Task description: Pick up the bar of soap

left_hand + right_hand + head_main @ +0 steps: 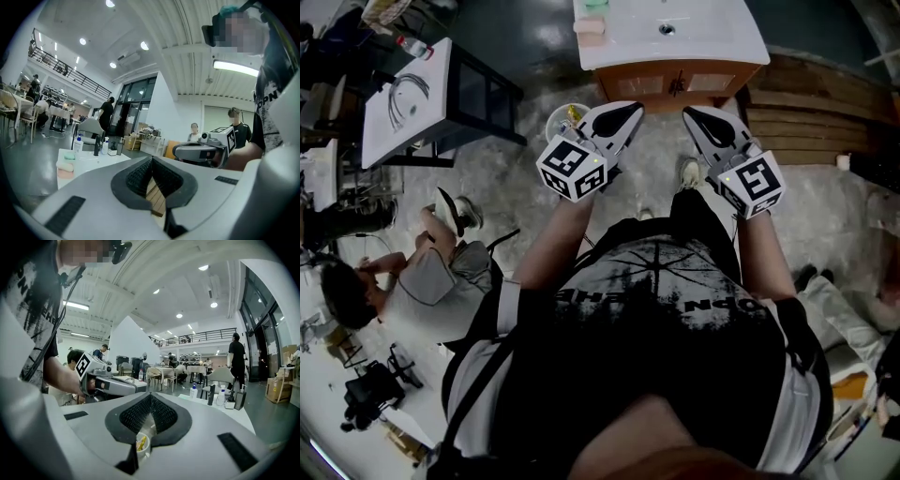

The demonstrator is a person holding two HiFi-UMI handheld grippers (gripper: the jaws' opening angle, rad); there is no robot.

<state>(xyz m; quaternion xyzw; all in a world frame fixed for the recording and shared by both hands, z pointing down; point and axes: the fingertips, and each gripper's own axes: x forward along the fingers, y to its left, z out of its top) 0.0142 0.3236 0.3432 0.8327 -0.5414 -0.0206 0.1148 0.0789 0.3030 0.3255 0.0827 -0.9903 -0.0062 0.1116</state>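
A pink bar of soap [591,30] lies at the left end of the white sink countertop [712,42], with a green bar [596,5] behind it. In the left gripper view the pink bar [64,173] carries a pale piece on top, and the green bar [69,156] sits just beyond. My left gripper [625,114] and right gripper [695,114] are held side by side in front of the cabinet, short of the countertop, both shut and empty. The left gripper [151,162] points past the soap, which is to its left. The right gripper [150,398] is also shut with nothing between its pads.
Pump bottles [78,143] stand on the countertop beyond the soap. A white bucket [562,120] sits on the floor below the left gripper. Wooden planks [806,112] lie at the right, a black table [478,89] at the left, and a seated person [356,291] is lower left.
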